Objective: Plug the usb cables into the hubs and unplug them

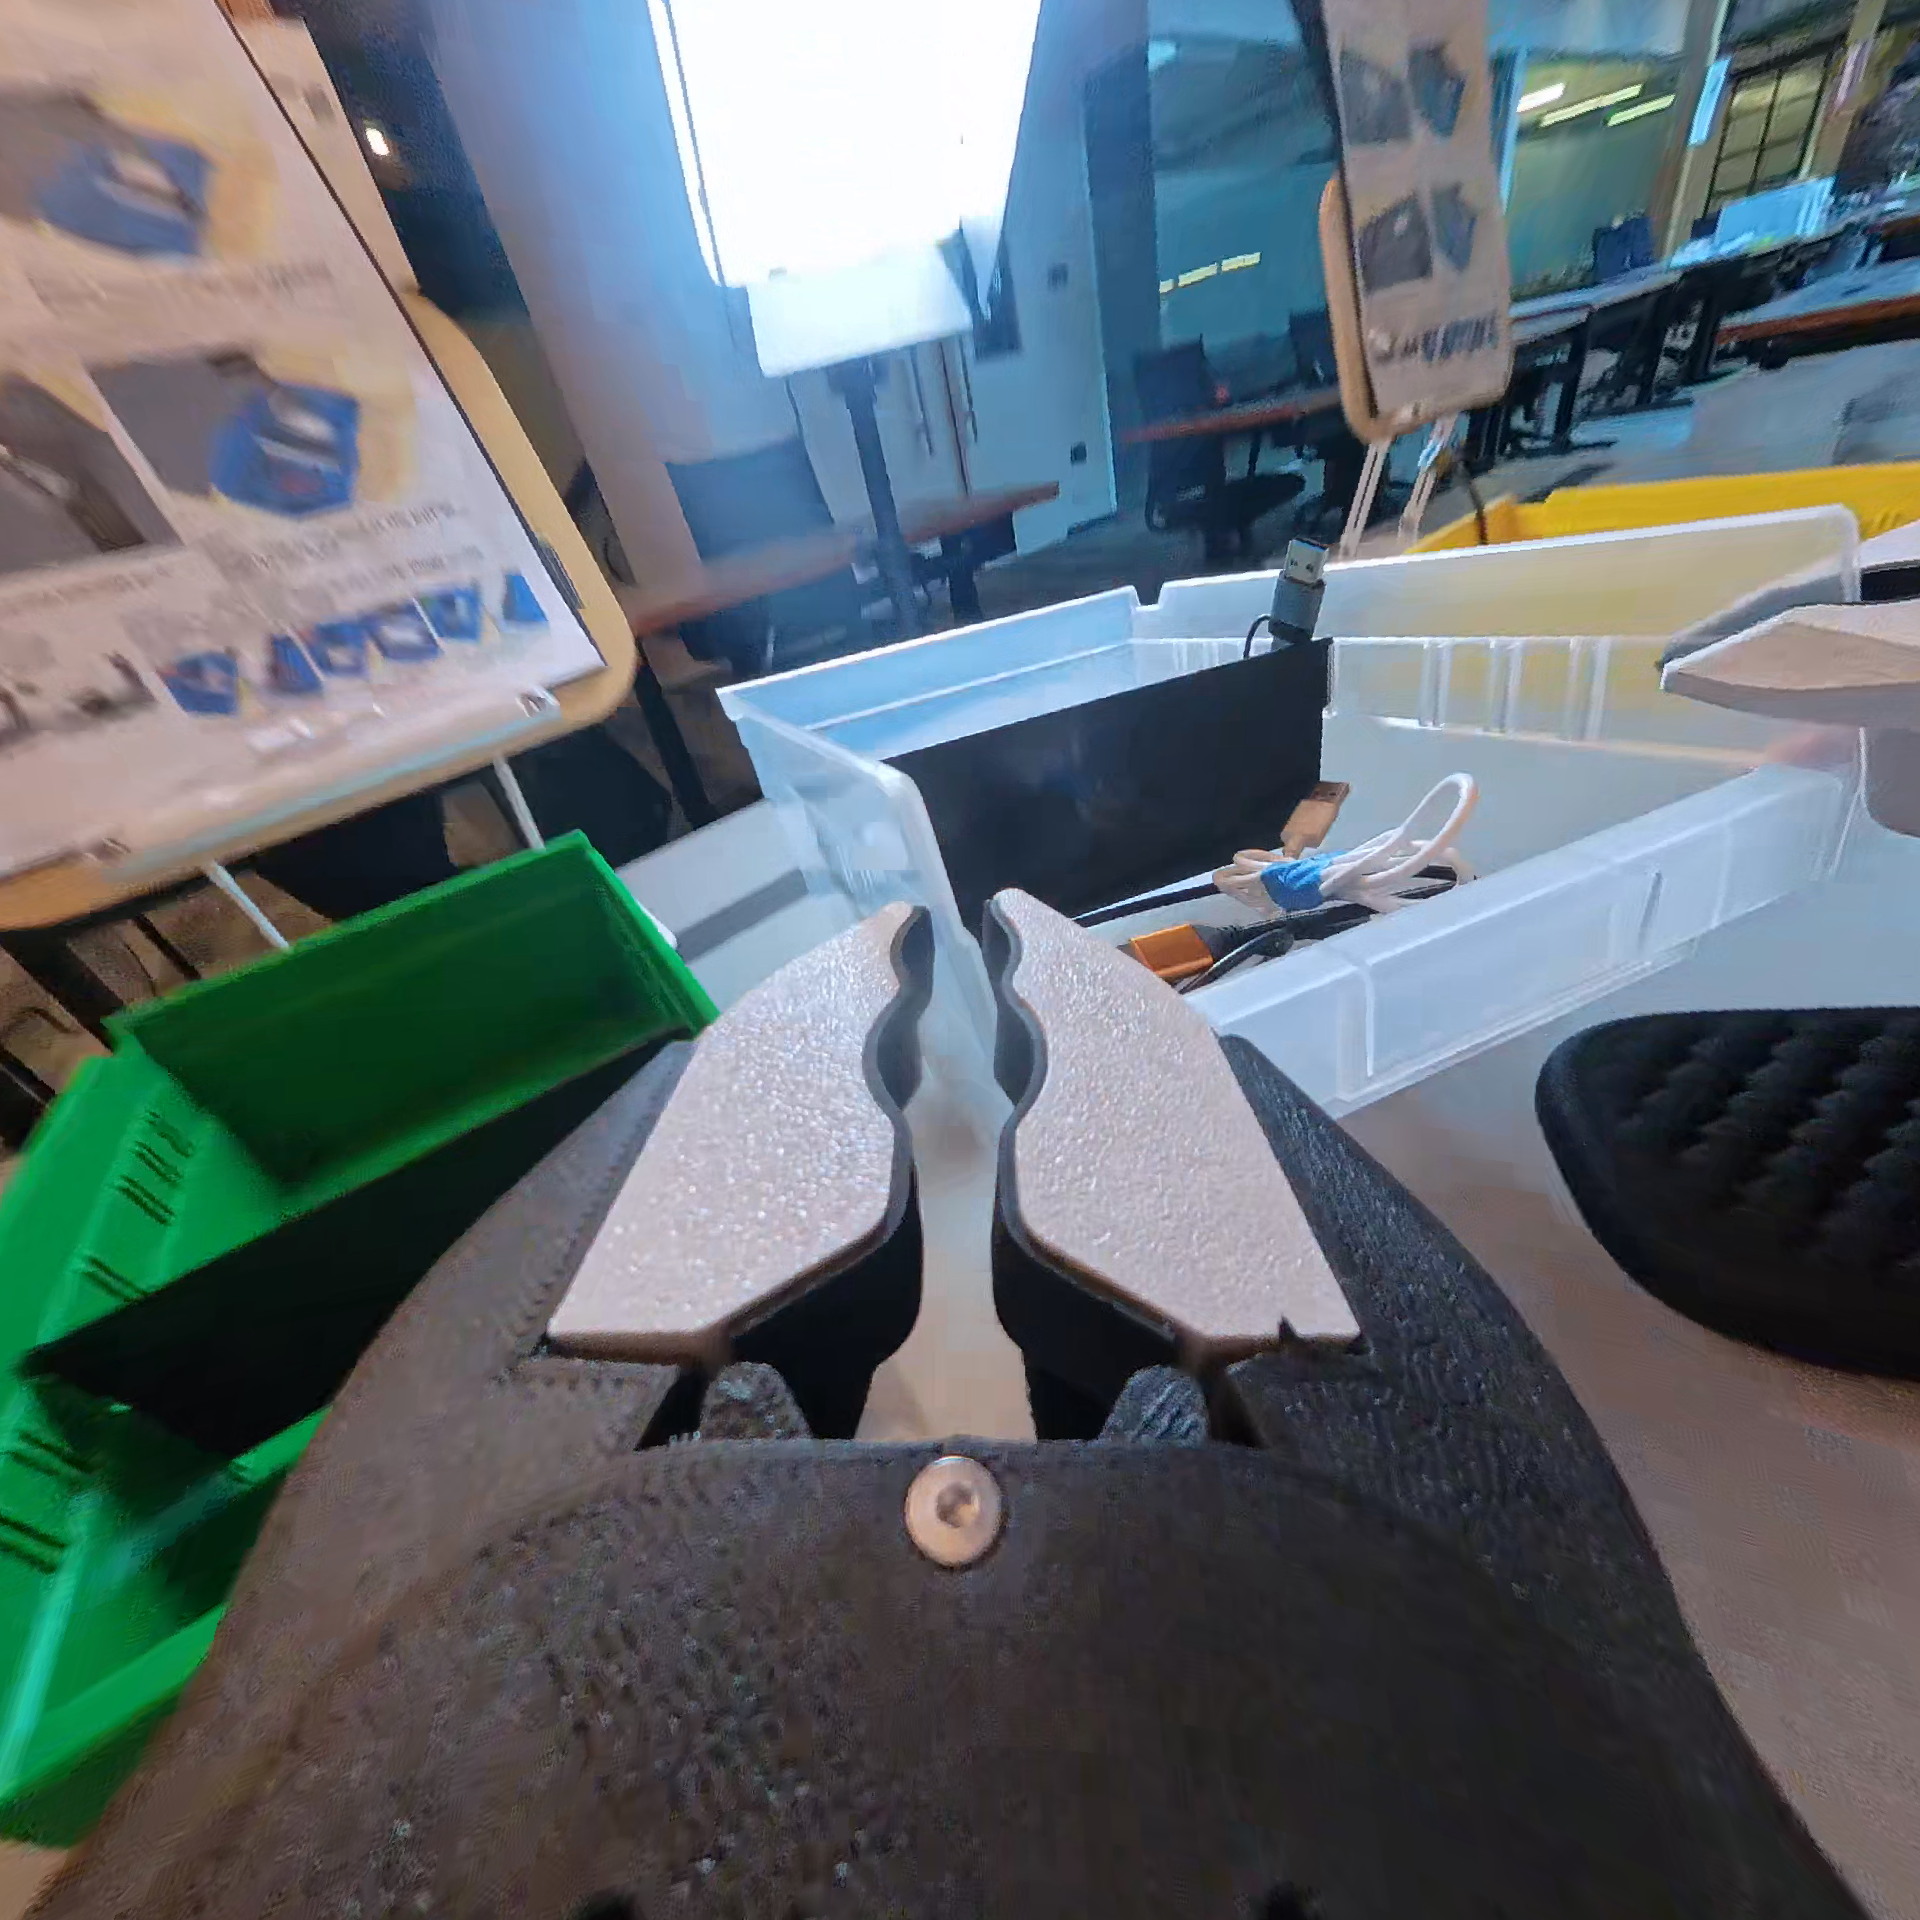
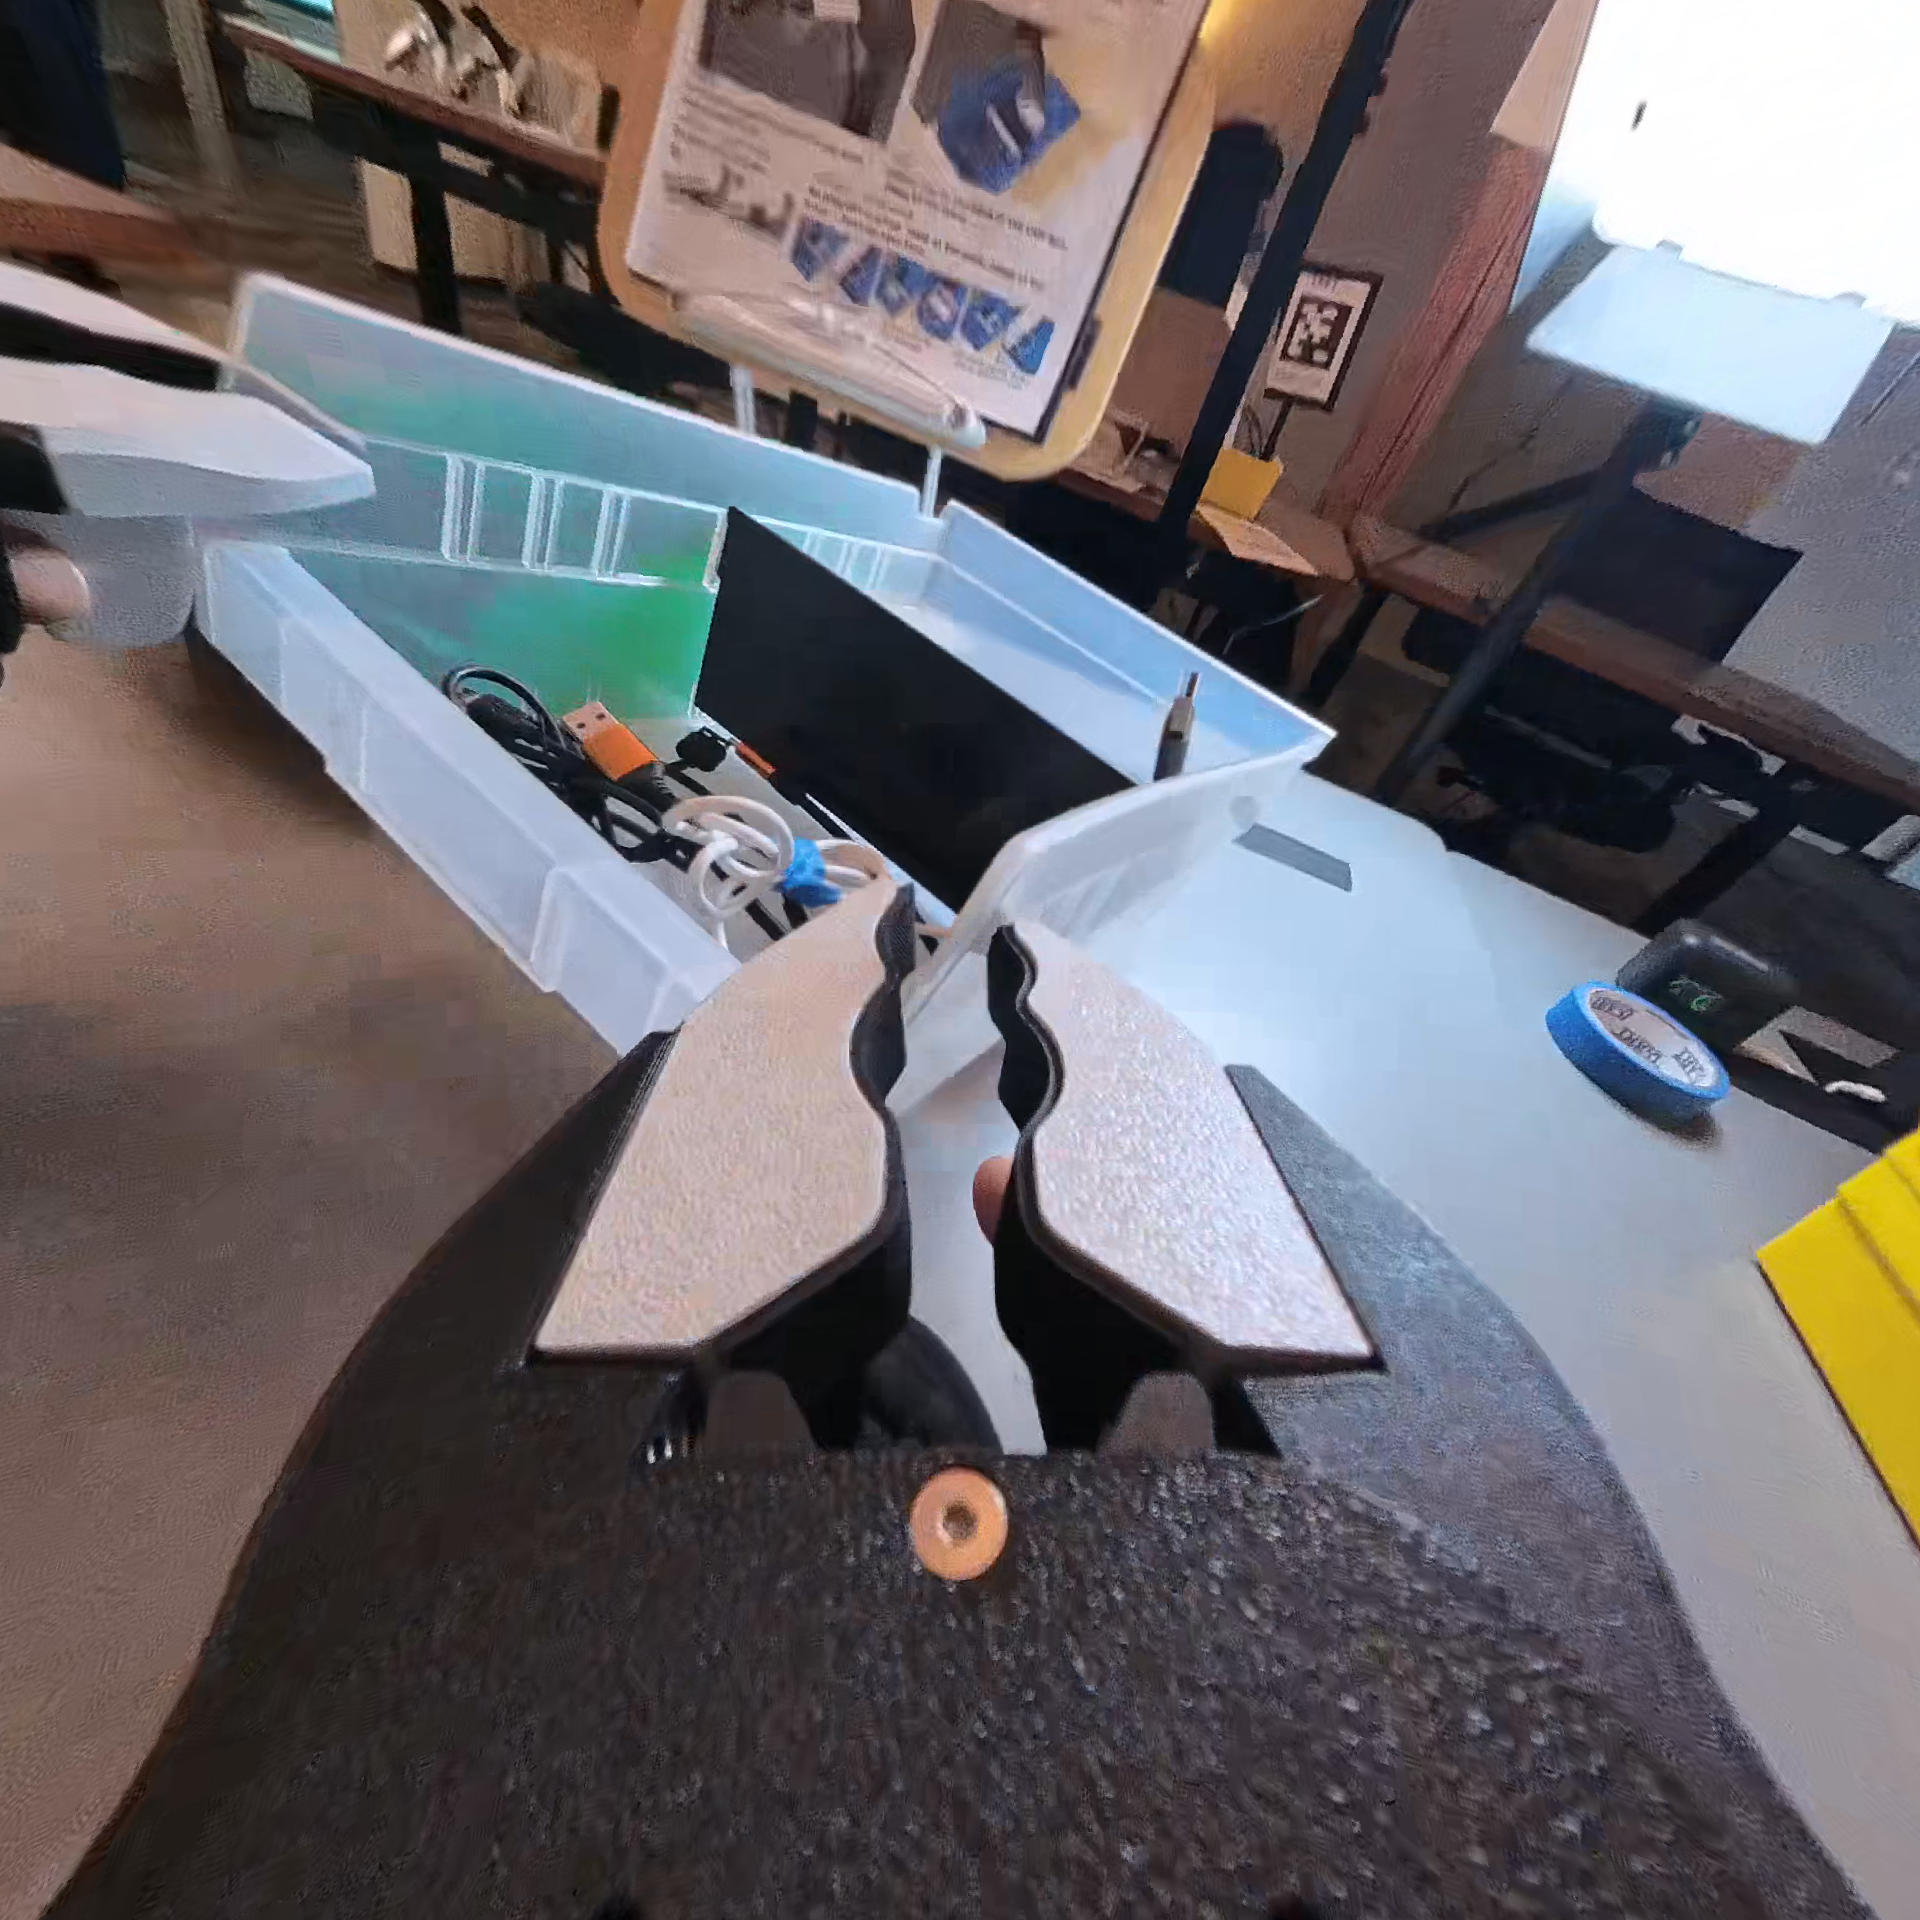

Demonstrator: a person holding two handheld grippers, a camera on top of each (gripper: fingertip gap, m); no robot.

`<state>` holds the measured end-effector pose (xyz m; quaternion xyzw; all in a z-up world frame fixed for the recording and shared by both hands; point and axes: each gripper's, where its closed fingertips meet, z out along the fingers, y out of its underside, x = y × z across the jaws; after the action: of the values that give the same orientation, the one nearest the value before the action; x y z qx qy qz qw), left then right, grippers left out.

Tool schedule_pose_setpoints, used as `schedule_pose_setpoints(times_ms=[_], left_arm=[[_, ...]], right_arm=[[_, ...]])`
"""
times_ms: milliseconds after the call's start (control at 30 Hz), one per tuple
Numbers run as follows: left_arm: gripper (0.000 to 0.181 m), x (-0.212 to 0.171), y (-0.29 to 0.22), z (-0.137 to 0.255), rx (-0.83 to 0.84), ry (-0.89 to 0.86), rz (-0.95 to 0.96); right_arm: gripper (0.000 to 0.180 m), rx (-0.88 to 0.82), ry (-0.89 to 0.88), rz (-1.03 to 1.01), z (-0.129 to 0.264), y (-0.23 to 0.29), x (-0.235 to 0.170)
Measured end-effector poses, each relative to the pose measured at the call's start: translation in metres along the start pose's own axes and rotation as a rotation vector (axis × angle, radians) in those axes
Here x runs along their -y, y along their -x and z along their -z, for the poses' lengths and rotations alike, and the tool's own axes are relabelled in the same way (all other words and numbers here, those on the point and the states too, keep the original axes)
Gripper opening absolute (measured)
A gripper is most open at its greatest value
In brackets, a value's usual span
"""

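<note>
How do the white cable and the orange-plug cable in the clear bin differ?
The white cable is a small coil bound with blue tape; the orange-plug cable has a black cord lying in loose, untaped loops. The white cable lies nearer the right gripper; the orange-plug cable sits farther back along the clear bin. Its plug has an orange shell; the white cable's plug cannot be made out. Both lie unheld in the bin, beside the black divider.

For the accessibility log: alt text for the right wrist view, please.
The right gripper, fingers slightly apart and empty, points at a clear plastic bin on a table, holding a tangle of black, white and orange-plugged USB cables beside a black divider panel; a blue tape roll lies right.
</note>
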<state>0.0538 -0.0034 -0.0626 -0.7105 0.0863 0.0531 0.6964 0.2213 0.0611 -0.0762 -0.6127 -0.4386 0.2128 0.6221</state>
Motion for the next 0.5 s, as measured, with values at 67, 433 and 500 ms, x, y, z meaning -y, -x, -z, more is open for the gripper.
schedule_pose_setpoints(times_ms=[67, 433, 500], left_arm=[[0.011, 0.031, 0.009, 0.027, 0.024, -0.072, -0.034], [0.015, 0.087, 0.142, 0.225, 0.405, -0.109, -0.246], [0.015, 0.073, 0.162, 0.255, 0.458, -0.058, -0.270]], right_arm=[[0.015, 0.003, -0.077, 0.049, 0.012, 0.011, 0.033], [0.015, 0.422, -0.393, 0.025, -0.059, 0.181, 0.179], [0.015, 0.525, -0.388, -0.007, -0.082, 0.224, 0.180]])
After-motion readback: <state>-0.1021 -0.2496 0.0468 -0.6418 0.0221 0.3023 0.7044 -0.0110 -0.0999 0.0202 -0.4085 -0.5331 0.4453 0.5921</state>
